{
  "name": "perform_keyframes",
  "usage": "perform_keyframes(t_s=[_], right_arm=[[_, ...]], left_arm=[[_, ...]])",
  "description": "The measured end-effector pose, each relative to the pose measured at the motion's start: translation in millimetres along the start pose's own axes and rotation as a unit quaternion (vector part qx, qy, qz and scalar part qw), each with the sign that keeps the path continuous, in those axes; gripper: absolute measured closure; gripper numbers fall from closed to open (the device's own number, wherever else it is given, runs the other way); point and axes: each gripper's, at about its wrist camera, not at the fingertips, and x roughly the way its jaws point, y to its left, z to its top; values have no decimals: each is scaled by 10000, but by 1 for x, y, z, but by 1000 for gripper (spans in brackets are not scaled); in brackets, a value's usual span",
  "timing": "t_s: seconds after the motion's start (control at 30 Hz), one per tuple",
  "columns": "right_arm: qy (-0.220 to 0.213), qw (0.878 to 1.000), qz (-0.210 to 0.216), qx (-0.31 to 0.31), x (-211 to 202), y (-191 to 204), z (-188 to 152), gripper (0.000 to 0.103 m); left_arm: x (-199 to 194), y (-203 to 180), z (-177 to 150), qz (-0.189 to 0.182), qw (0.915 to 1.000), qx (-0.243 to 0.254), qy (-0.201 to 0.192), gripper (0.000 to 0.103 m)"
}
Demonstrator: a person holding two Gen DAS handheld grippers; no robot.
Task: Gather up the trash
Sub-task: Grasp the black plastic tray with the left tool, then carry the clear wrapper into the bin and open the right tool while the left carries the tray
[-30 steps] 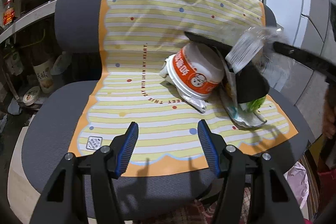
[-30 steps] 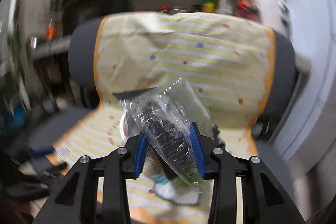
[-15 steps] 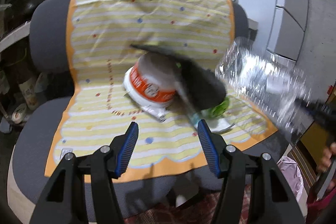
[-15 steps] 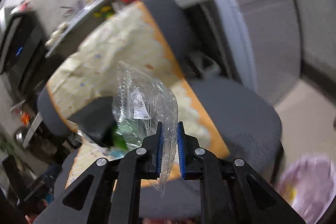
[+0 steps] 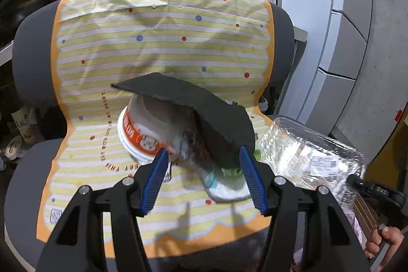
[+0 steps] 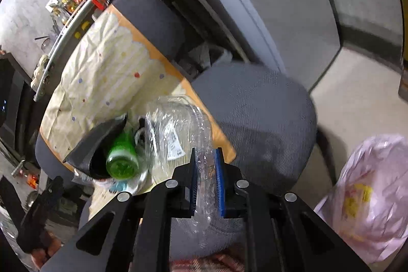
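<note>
A: Clear plastic clamshell container (image 6: 178,134) is pinched flat between the right gripper (image 6: 206,185) jaws, sticking out ahead of them over the grey chair (image 6: 255,114) seat.

B: And the left gripper (image 5: 204,180)?

A: Jaws apart, nothing gripped. Just beyond them lie the black foam sheet (image 5: 204,106), the upturned instant-noodle bowl (image 5: 142,129) and a green bottle (image 6: 122,157) on the striped yellow mat (image 5: 153,42). A pink trash bag (image 6: 367,195) sits right of the right jaws.

We see hard overhead light glaring off the clear plastic container (image 5: 315,154), shadows on the striped cloth (image 5: 158,47), fisheye bending with dark corners, and slight blur in the right view.
</note>
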Motion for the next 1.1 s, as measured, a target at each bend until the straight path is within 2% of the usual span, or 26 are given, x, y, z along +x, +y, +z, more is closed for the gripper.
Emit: perform_keyframes(t_s=[0.13, 0.33, 0.4, 0.43, 0.5, 0.6, 0.7, 0.83, 0.97, 1.1], right_arm=[[-362, 9988, -155, -301, -20, 1, 11, 89], [-583, 9958, -340, -624, -36, 4, 13, 89], [-610, 9951, -333, -701, -39, 5, 13, 89], [-633, 9948, -307, -739, -40, 6, 13, 89], [-677, 9943, -251, -786, -41, 8, 13, 89], [-834, 9928, -135, -844, -45, 14, 16, 89], [-1131, 9899, -4, -853, -57, 22, 23, 89], [-1591, 9828, -57, -936, -92, 31, 31, 89], [-1842, 9763, -510, -1015, -136, 27, 35, 89], [-1822, 9687, -1192, -1196, -176, 16, 29, 89]], left_arm=[[19, -2, 18, -1, 10000, -76, 0, 51], [61, -2, 32, 38, 9987, -287, 418, 68], [68, -2, 34, 25, 9985, -300, 456, 89], [69, -2, 35, 3, 9986, -302, 428, 91], [61, -4, 37, -46, 9995, -218, 211, 102], [35, -12, 43, -155, 9995, -17, -282, 103], [-7, -23, 48, -435, 9951, 190, -868, 103], [-49, -41, 50, -735, 9885, 371, -1270, 103], [-78, -65, 35, -1100, 9819, 474, -1470, 103], [-89, -100, 9, -1405, 9762, 675, -1506, 103]])
